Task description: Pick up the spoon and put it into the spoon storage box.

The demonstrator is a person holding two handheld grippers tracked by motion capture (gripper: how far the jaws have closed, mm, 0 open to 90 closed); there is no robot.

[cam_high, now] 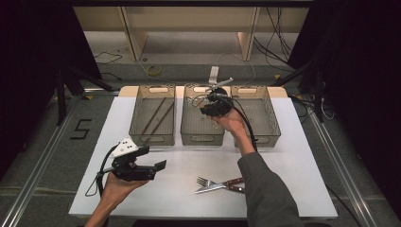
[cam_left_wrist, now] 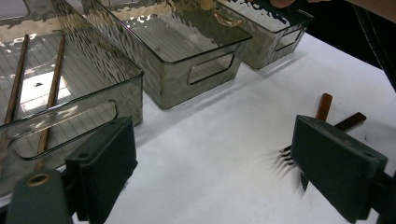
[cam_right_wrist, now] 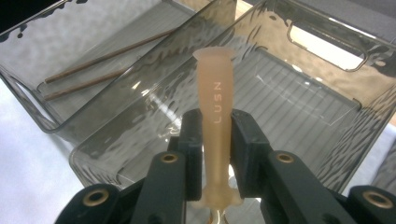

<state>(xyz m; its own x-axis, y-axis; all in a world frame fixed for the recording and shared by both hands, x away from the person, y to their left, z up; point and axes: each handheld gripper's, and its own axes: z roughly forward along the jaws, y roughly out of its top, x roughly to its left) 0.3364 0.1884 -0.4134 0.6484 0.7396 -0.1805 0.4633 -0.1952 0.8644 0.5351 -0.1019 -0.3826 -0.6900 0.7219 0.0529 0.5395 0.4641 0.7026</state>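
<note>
The white table point(cam_high: 293, 156) carried three clear bins; the right gripper point(cam_high: 215, 105) hung over the middle bin point(cam_right_wrist: 299, 107). Its jaws were clamped on a beige handle point(cam_right_wrist: 215, 116) marked LUSN, pads pressing both sides. Risk: a release from this height could bounce the piece against the bin wall or out. The left gripper point(cam_high: 158, 166) rested wide open, empty, near the fork point(cam_high: 204, 181).
</note>
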